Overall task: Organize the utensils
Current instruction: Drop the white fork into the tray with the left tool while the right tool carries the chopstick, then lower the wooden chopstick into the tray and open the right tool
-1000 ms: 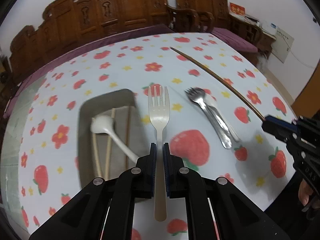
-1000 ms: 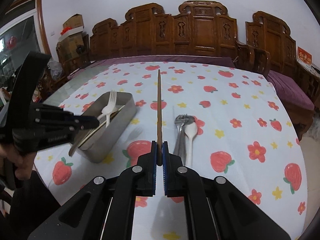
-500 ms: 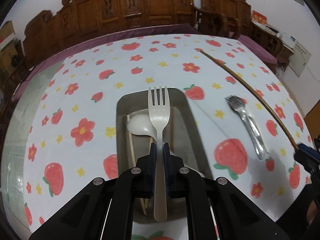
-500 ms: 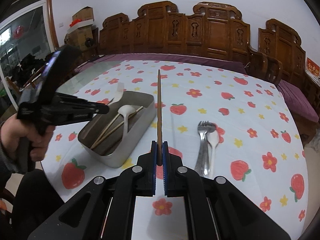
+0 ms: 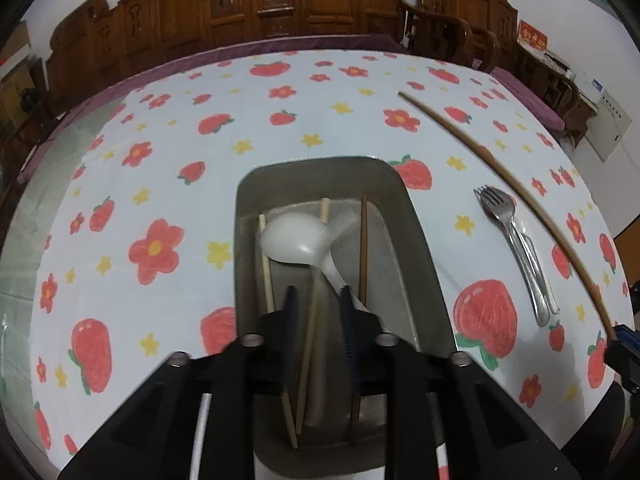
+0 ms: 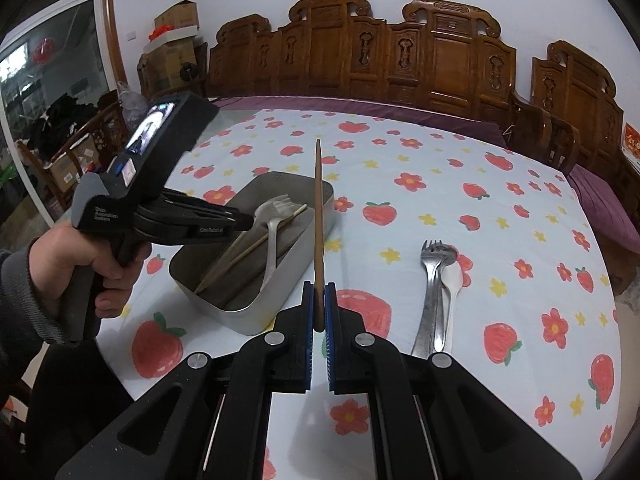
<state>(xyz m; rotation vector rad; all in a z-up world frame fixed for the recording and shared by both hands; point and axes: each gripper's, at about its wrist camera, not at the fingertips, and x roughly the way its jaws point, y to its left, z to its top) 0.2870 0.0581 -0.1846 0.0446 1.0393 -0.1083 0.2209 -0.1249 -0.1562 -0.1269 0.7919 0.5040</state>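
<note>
Left wrist view: the left gripper was pointed steeply down over the metal tray.
Left jaws: they were caught opening, the pads parted, with nothing pressed between them; the white plastic fork was seen loose in the tray.
Left hand: it was wrapped around the pistol grip, a grey sleeve at the wrist, the tool held just above the tray's near-left side.
Tray contents: a white spoon and pale chopsticks were laid lengthwise inside.
Right gripper: it was angled downward beside the tray, its jaws clamped on a brown chopstick that was held pointing away over the tray's right edge.
Tablecloth: a metal fork and a spoon were left together, well apart from the tray.
</note>
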